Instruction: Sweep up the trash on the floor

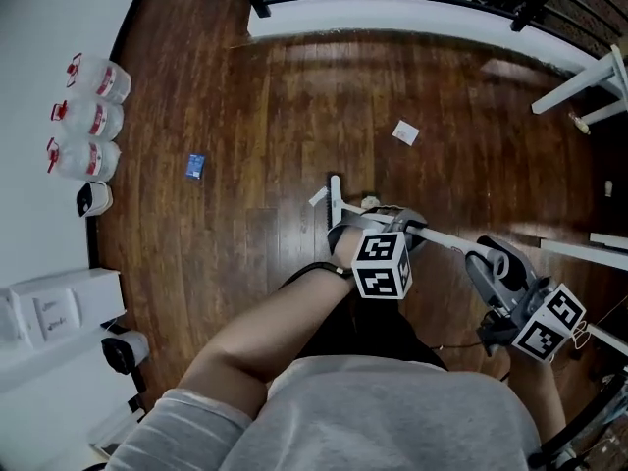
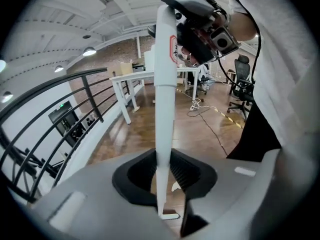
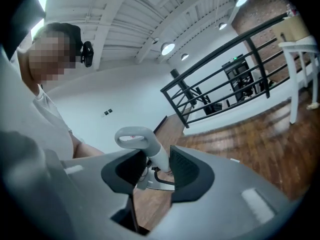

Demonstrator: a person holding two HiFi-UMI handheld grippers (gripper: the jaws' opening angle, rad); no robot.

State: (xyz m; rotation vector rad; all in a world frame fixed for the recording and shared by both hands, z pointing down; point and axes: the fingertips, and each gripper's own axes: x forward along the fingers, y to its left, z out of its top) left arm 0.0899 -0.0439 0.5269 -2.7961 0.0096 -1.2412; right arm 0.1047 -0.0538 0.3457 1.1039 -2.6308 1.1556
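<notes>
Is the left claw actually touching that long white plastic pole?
Touching. In the left gripper view, the long white plastic pole runs between the left gripper jaws, and both black pads press against it with no gap.

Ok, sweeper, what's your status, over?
Left gripper, right gripper both shut on the broom. White scrap, blue scrap unswept on the floor. Nothing blocking them.

A grey short-sleeved shirt (image 1: 392,415) is worn; left tool (image 1: 391,222) and right tool (image 1: 491,260) carry black-and-white marker cubes (image 1: 381,265).
</notes>
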